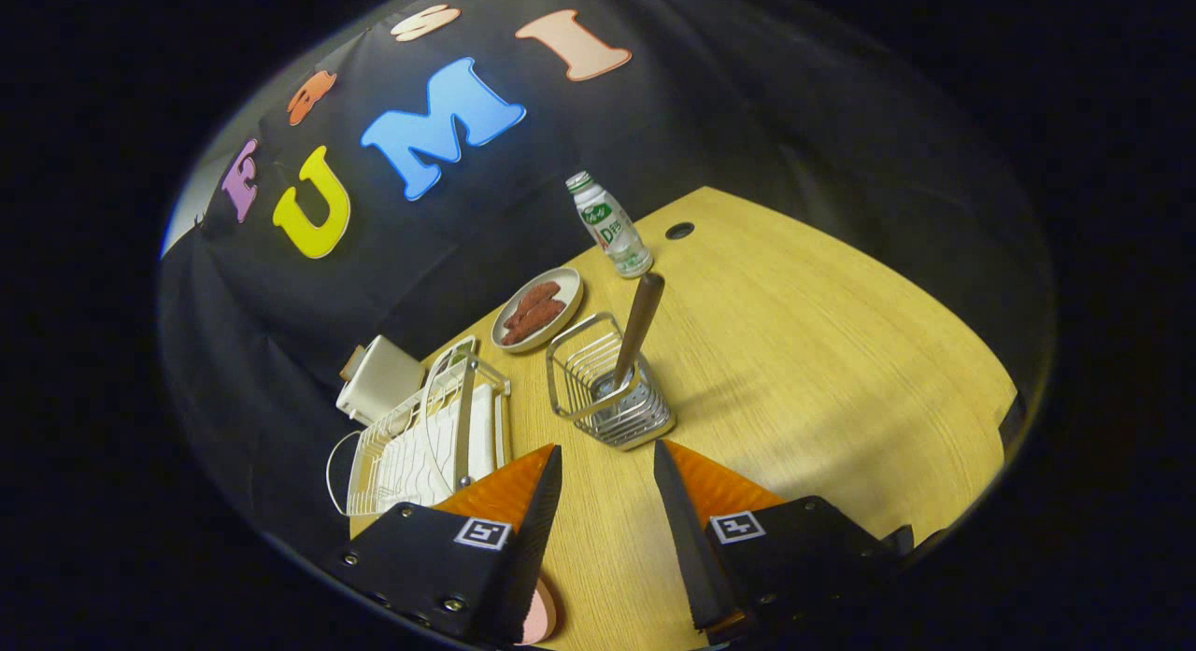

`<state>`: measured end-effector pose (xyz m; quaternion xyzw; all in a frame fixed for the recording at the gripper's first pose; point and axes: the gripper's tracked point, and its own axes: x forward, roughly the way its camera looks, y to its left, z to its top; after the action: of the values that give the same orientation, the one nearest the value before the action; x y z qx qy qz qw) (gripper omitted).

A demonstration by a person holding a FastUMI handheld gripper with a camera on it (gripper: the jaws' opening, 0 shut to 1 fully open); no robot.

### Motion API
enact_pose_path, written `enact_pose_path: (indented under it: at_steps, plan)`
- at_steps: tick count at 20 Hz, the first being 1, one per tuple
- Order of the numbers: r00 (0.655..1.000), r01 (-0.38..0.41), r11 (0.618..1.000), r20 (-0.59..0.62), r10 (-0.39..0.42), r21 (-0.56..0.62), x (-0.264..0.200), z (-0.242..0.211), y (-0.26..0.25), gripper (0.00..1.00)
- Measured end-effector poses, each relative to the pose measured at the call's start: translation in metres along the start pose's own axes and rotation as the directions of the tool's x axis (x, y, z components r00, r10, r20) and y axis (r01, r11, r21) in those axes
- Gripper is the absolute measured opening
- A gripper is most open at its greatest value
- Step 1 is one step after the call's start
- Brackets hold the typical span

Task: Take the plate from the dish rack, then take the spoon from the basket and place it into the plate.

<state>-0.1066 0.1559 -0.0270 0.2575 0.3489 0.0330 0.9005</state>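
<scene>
My gripper (pixel 607 453) is open above the wooden table, nothing between its fingers. Just ahead of the fingertips stands a small wire basket (pixel 581 375), and a spoon (pixel 640 322) with a brown handle leans upright in it. Ahead and left of the left finger sits the white wire dish rack (pixel 411 450). A thin upright piece (pixel 463 417) stands in the rack; I cannot tell if it is a plate seen edge-on. A pink round edge (pixel 542 615) peeks out from under the left finger, mostly hidden.
Beyond the basket lie a small dish of brown food (pixel 537 310) and an upright drink bottle (pixel 612 226). A white box (pixel 378 382) sits behind the rack at the table's (pixel 822 352) far edge. A cable hole (pixel 679 231) is near the bottle.
</scene>
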Motion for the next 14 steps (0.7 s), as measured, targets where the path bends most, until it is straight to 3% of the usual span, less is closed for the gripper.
enact_pose_path:
  at_steps: [4,11,12,14]
  plan:
    - [0.996,0.042,0.998,0.081,-0.046,0.045,0.013,0.034,-0.011,0.63]
    - [0.991,0.066,0.990,0.109,-0.080,0.124,0.045,0.054,-0.022,0.60]
    - [0.992,0.057,0.990,0.107,-0.072,0.130,0.051,0.054,-0.021,0.41]
    - [0.993,0.050,0.990,0.097,-0.064,0.134,0.059,0.054,-0.019,0.39]
